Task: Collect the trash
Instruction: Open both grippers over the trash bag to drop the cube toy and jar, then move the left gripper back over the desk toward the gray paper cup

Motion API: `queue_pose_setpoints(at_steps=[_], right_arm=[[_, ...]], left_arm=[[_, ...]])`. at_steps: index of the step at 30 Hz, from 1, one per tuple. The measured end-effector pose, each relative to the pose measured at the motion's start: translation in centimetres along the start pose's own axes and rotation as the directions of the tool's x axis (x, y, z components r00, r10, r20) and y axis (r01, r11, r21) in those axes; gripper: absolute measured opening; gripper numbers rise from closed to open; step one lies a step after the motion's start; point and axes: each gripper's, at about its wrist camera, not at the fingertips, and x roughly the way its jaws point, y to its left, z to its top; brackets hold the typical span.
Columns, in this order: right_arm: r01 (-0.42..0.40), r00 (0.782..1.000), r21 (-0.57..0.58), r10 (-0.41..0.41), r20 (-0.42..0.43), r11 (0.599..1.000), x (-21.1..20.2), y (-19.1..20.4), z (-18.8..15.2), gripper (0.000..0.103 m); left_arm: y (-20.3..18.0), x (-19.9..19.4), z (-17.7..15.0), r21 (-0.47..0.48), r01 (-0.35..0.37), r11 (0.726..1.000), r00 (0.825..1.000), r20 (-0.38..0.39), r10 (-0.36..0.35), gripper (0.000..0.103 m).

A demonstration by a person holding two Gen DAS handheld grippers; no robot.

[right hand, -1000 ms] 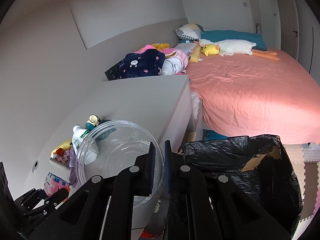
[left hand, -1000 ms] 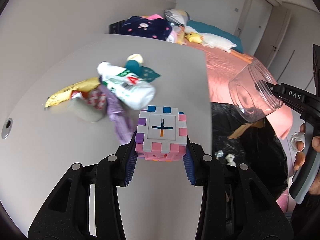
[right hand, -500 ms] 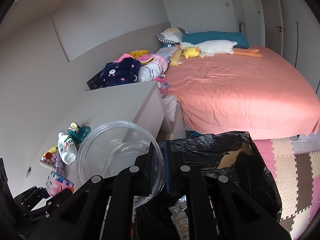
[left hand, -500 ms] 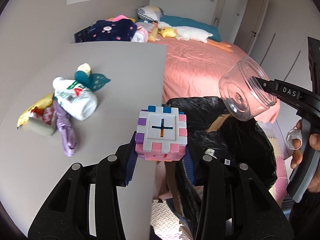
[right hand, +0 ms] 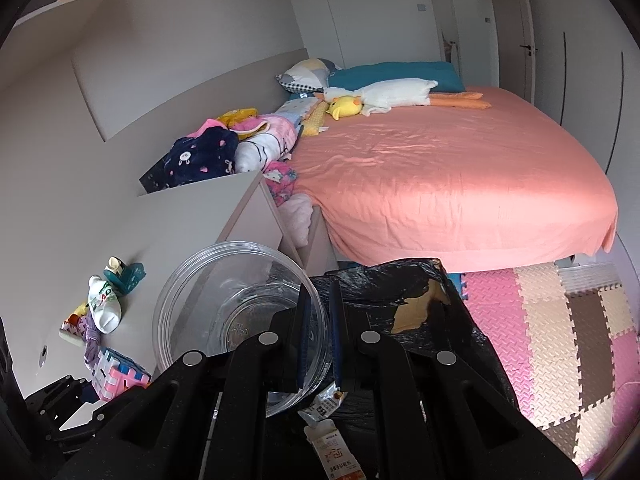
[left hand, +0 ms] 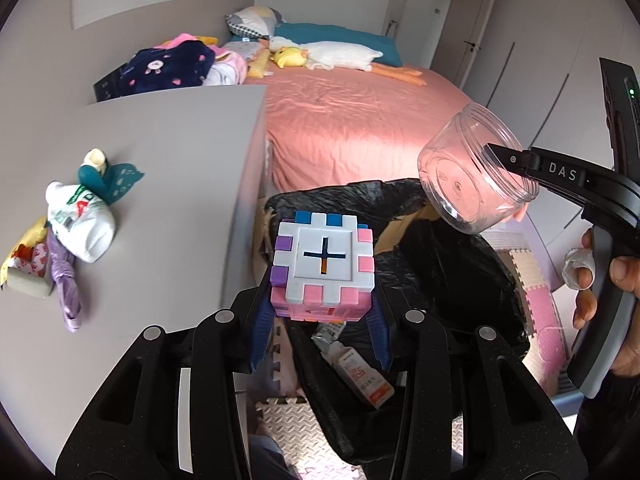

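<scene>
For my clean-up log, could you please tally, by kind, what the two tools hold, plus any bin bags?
foam puzzle cube: 1, in the left tool
clear plastic jar: 1, in the right tool
black bin bag: 1
Total: 3

Clear glossy plastic jar (left hand: 478, 170); glossy crinkled black bin bag (left hand: 436, 256); matt foam-looking puzzle cube (left hand: 324, 266); smooth matt tabletop (left hand: 168, 152); sheeny pink bedsheet (right hand: 452, 168), possibly satin.
</scene>
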Motion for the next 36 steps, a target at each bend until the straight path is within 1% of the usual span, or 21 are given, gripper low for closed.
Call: queue_pose_setpoints(at_steps=[3,11,13,14,15,16,17,18,22,29,36], right_arm=[[0.015,1.000,0.005,-0.015,-0.007,1.000,-0.1,-0.9,0.0,0.010],[0.059,0.998,0.024,-0.059,-0.031,0.998,0.5,-3.0,0.4,0.010],[0.073,0.996,0.020,-0.071,-0.060,0.997,1.0,-3.5,0.7,0.010],[0.080,0.993,0.019,-0.078,-0.087,0.997,1.4,-3.7,0.8,0.013],[0.086,0.991,0.024,-0.083,-0.105,0.996,1.7,-3.9,1.0,0.022],[0.104,0.987,0.033,-0.099,-0.123,0.994,2.0,-4.2,1.2,0.060],[0.118,0.987,0.035,-0.113,-0.112,0.992,1.8,-4.3,1.3,0.084],[0.121,0.989,0.033,-0.118,-0.093,0.992,1.6,-4.4,1.4,0.085],[0.110,0.992,0.040,-0.107,-0.063,0.993,0.9,-4.5,1.6,0.085],[0.083,0.995,0.045,-0.080,-0.064,0.995,1.2,-4.1,1.0,0.085],[0.039,0.997,0.036,-0.037,-0.067,0.999,1.7,-2.4,0.4,0.085]], left_arm=[[-1.2,0.6,0.0,0.022,0.025,0.999,1.000,-0.014,-0.025,0.040],[-4.0,2.5,0.5,0.083,0.067,0.994,0.996,-0.059,-0.062,0.040],[-4.5,3.0,0.7,0.085,0.084,0.993,0.994,-0.070,-0.078,0.040],[-4.7,3.3,0.8,0.084,0.113,0.990,0.991,-0.078,-0.106,0.040],[-5.0,3.5,0.8,0.082,0.147,0.986,0.986,-0.091,-0.140,0.044],[-5.2,3.9,0.9,0.076,0.176,0.981,0.980,-0.112,-0.167,0.072],[-5.4,4.3,1.1,0.068,0.189,0.980,0.975,-0.135,-0.178,0.089],[-5.5,4.4,1.1,0.066,0.193,0.979,0.973,-0.139,-0.182,0.096],[-5.8,4.7,0.8,0.089,0.158,0.983,0.980,-0.136,-0.146,0.096],[-4.7,4.3,0.2,0.047,0.152,0.987,0.981,-0.132,-0.145,0.096],[-2.6,3.4,0.0,0.002,0.128,0.992,0.986,-0.106,-0.127,0.096]])
